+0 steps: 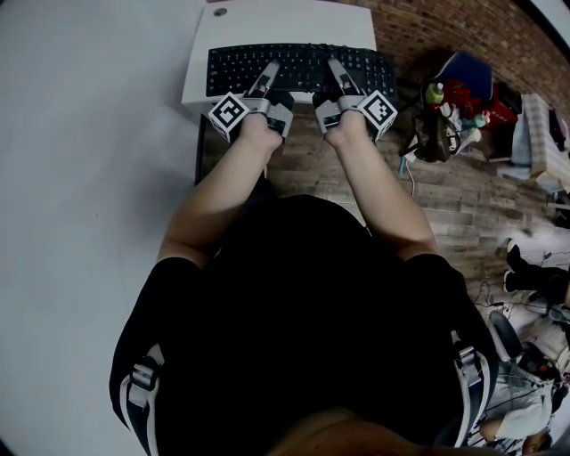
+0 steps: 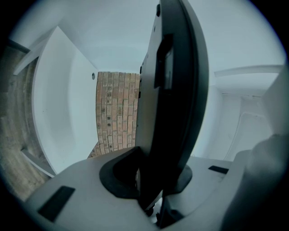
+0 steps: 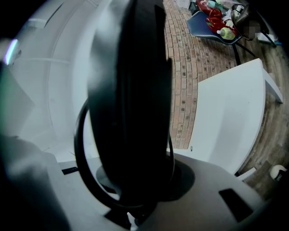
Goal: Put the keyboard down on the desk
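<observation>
A black keyboard (image 1: pixel 298 67) is held level over the near part of the white desk (image 1: pixel 267 20). My left gripper (image 1: pixel 265 82) is shut on its near edge left of centre, and my right gripper (image 1: pixel 341 78) is shut on the same edge further right. In the left gripper view the keyboard (image 2: pixel 174 90) stands edge-on between the jaws of the left gripper (image 2: pixel 153 182), its underside facing the desk (image 2: pixel 58 117), with brick floor showing between them. In the right gripper view the keyboard (image 3: pixel 131 90) fills the jaws of the right gripper (image 3: pixel 135 185), and a black cable (image 3: pixel 81 153) loops round it.
Brick-patterned floor (image 1: pixel 445 205) runs under and to the right of the desk. A blue chair (image 1: pixel 463 76) heaped with bags and bottles stands close to the desk's right side. A plain white surface (image 1: pixel 89 178) lies to the left. Cables and shoes lie at the far right.
</observation>
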The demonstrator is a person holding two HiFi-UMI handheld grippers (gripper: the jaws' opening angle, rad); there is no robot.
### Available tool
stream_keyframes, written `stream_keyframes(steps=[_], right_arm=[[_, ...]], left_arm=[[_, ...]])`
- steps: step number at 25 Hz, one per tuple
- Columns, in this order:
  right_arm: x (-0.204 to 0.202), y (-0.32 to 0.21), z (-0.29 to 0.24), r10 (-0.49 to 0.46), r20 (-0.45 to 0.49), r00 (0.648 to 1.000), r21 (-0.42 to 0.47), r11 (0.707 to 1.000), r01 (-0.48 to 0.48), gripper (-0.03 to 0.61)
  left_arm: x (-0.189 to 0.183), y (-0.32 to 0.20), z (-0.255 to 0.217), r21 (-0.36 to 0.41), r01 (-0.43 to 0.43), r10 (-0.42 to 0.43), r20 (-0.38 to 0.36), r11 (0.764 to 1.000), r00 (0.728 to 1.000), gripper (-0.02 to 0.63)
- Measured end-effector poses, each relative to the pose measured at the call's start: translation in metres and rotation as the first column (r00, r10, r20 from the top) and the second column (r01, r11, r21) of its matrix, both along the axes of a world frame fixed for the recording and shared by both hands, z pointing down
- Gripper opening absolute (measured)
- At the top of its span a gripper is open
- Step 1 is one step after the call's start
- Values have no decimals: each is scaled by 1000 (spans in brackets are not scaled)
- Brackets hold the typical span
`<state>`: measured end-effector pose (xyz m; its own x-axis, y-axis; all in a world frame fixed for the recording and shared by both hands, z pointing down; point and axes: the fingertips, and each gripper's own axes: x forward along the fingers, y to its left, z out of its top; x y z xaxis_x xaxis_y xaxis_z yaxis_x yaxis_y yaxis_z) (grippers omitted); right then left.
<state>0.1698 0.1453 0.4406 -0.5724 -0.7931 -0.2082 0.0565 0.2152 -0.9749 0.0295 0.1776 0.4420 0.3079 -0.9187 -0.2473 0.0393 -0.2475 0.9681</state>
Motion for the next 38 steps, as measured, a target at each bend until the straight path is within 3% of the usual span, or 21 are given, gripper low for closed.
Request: stream_keyframes(steps=[10, 17, 22, 34, 38], right_arm=[[-32, -37, 4, 6, -9, 1000, -20, 1000, -6, 140], [-58, -105, 22, 29, -22, 999, -42, 999, -30, 140], [-102, -177, 24, 54, -36, 998, -54, 997, -56, 140], [-109, -190, 26, 64, -39, 997, -66, 996, -66, 140], [-109, -188, 18, 59, -31, 998, -55, 997, -61, 140]], left_arm=[[-32, -39, 5, -21, -12, 12, -10, 1000, 1000, 78], [-59, -110, 24, -45, -36, 35, -22, 998, 999, 78], [-104, -186, 29, -63, -63, 61, -32, 996, 998, 78], [-109, -199, 22, -52, -78, 75, -57, 996, 996, 78], [-109, -196, 20, -62, -79, 77, -31, 995, 997, 79]])
